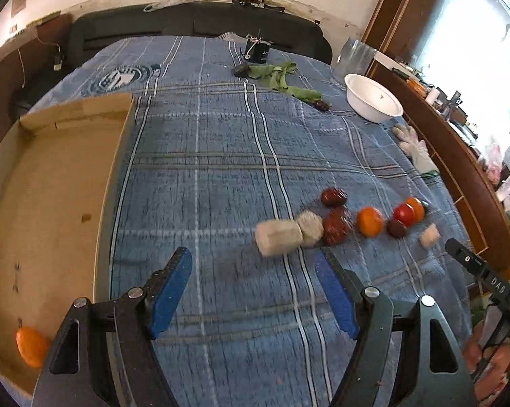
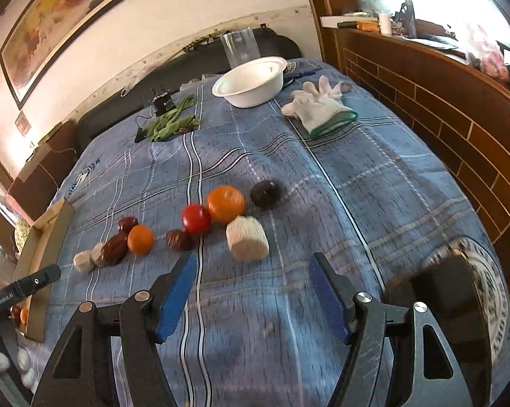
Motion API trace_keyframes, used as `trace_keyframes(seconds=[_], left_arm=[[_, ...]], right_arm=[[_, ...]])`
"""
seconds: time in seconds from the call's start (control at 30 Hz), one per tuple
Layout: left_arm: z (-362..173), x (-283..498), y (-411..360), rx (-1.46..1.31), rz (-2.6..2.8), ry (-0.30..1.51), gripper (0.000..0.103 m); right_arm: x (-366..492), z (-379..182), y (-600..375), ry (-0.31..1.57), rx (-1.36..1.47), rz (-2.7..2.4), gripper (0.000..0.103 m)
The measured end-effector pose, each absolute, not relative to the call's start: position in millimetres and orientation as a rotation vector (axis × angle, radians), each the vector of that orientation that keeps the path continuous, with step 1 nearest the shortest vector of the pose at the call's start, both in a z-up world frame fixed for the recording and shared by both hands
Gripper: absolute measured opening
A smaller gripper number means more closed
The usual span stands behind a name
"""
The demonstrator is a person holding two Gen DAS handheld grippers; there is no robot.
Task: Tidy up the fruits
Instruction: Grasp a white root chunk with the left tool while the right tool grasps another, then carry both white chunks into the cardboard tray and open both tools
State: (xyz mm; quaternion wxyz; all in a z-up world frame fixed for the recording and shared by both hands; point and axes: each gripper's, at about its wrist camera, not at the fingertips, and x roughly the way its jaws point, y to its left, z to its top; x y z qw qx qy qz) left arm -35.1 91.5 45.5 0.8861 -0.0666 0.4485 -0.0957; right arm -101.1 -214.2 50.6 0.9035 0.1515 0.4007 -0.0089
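Observation:
Several fruits lie in a loose row on the blue plaid cloth (image 1: 221, 176). In the left wrist view a pale cut chunk (image 1: 278, 237) lies just beyond my open, empty left gripper (image 1: 253, 266), with dark red fruits (image 1: 336, 225), an orange (image 1: 369, 221) and a red tomato (image 1: 404, 213) to its right. In the right wrist view my open, empty right gripper (image 2: 253, 268) is just short of a pale chunk (image 2: 247, 242). Behind it lie an orange (image 2: 226, 203), a tomato (image 2: 196, 218) and a dark fruit (image 2: 265, 194). One orange (image 1: 31, 346) lies in the cardboard box (image 1: 51, 186).
A white bowl (image 1: 373, 98) and a clear cup (image 1: 355, 57) stand at the far right. White gloves (image 2: 319, 105) lie near the wooden bed frame (image 2: 441, 108). Green leaves (image 1: 282, 79) and a black device (image 1: 257, 51) lie at the back.

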Motion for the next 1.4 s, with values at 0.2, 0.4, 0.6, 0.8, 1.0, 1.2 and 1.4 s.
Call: trace_keyframes(seconds=[0.2, 0.4, 0.6, 0.8, 1.0, 1.2, 1.4], left_arm=[[36, -14, 80, -0.090, -0.238, 0.913, 0.074], [23, -8, 64, -0.009, -0.307, 0.911, 0.074], [15, -14, 46, 0.073, -0.367, 0.906, 0.056], [17, -21, 47, 0.081, -0.344, 0.903, 0.035], [29, -38, 71, -0.036, -0.334, 0.888, 0.035], [47, -60, 104, -0.132, -0.291, 0.849, 0.035], [61, -74, 156, -0.191, -0.179, 0.827, 0.035]], right_arm=[[-76, 36, -207, 0.870, 0.274, -0.015, 0.066], [-64, 25, -207, 0.903, 0.270, -0.023, 0.061], [-62, 25, -201, 0.901, 0.237, -0.035, 0.059], [-67, 26, -196, 0.895, 0.218, -0.042, 0.035], [-82, 33, -198, 0.876, 0.255, -0.026, 0.035], [-95, 48, -177, 0.854, 0.240, 0.020, 0.035], [-99, 67, -116, 0.844, 0.180, 0.157, 0.035]])
